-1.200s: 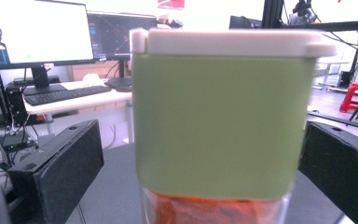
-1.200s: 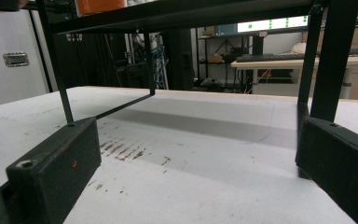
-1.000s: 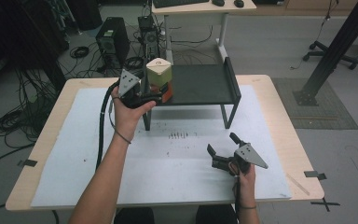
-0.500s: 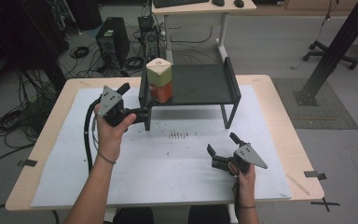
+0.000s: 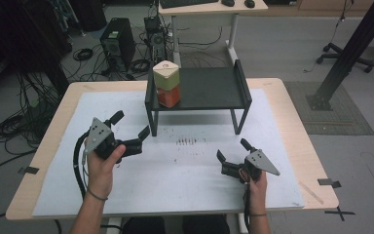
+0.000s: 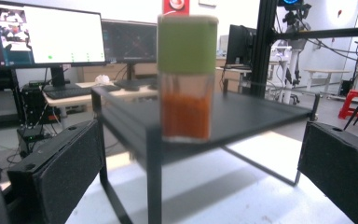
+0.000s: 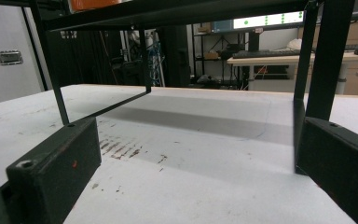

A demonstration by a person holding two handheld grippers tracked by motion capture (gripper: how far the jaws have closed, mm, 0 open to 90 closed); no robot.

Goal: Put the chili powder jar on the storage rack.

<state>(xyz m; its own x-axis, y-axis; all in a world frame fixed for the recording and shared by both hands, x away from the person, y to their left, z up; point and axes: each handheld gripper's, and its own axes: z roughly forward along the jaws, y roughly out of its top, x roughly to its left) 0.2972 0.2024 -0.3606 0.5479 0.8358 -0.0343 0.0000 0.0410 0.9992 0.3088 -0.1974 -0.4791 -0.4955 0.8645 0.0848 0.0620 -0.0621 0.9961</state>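
Note:
A clear jar [image 5: 167, 84] with a pale green lid and orange-red contents stands upright at the left front corner of a black shelf [image 5: 209, 87]. The left gripper view shows the jar [image 6: 186, 74] straight ahead on the shelf [image 6: 242, 116]. My left gripper [image 5: 130, 126] is open and empty, held over the white mat to the left of the shelf, apart from the jar. My right gripper [image 5: 233, 151] is open and empty, low over the mat in front of the shelf's right half. Its view looks under the shelf [image 7: 168, 14].
A white mat [image 5: 175, 165] covers the wooden table [image 5: 292, 117], with dark scuff marks [image 5: 191, 141] in front of the shelf. Behind the table are a desk, computer towers and cables on the floor. A black post [image 5: 350, 48] stands at the right.
My left gripper has let go of the jar on the shelf and drawn back toward me and to the left, opening wide. The right gripper has stayed put.

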